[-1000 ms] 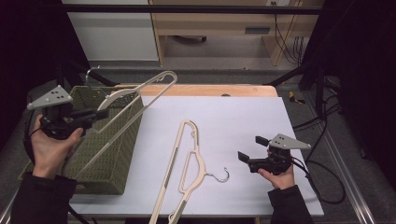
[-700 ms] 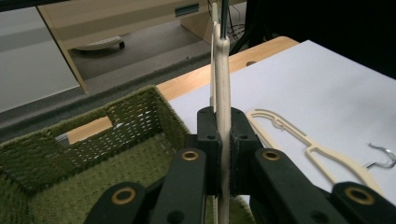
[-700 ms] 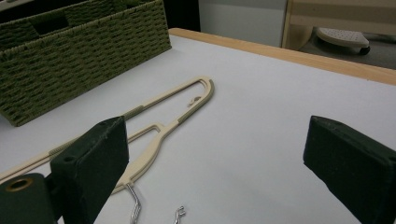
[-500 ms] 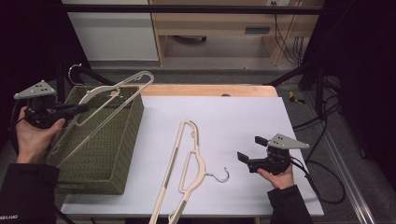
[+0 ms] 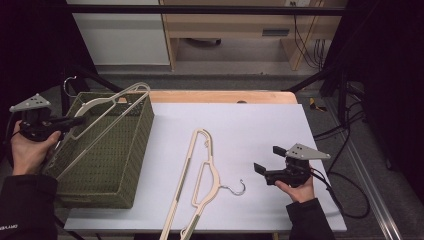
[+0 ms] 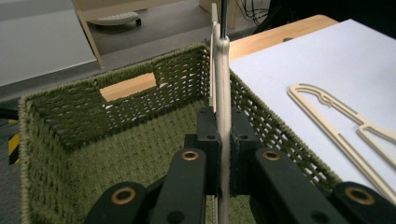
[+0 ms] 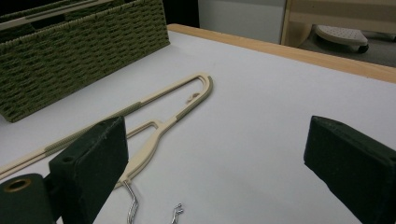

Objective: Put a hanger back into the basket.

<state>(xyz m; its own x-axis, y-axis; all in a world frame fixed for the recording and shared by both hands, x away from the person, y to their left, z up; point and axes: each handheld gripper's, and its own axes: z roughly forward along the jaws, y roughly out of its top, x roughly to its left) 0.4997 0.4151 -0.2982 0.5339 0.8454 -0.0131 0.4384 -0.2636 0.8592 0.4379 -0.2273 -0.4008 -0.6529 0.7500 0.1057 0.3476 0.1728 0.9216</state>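
L gripper (image 5: 75, 121), at the high view's left edge, is clamped on a cream hanger (image 5: 107, 107); in the left gripper view its jaws pinch the hanger's thin edge between the pads, the gripper (image 6: 223, 154) sitting above the inside of the basket (image 6: 116, 140). From there the held hanger runs up and away over the basket's far rim, w/ its metal hook (image 5: 67, 82) sticking out past the basket's far-left corner; its long bar slants down into the basket toward the near-left side. Basket (image 5: 131, 145) is green woven, on the table's (image 5: 260, 125) left end, partly overhanging the edge, tilted as seen from above. A 2nd hanger (image 5: 202, 175) lies flat on the white table top, just right of the basket but apart from it, hook (image 5: 235, 189) pointing toward the R side, long loop reaching toward the far edge. R gripper (image 5: 265, 160) sits well apart, near the table's right-front, held in a hand (image 5: 300, 187) resting on the table; jaws wide, nothing between them. The right gripper view looks between its spread pads (image 7: 93, 154) at the lying hanger (image 7: 154, 126), w/ the basket (image 7: 79, 56) beyond at upper left.
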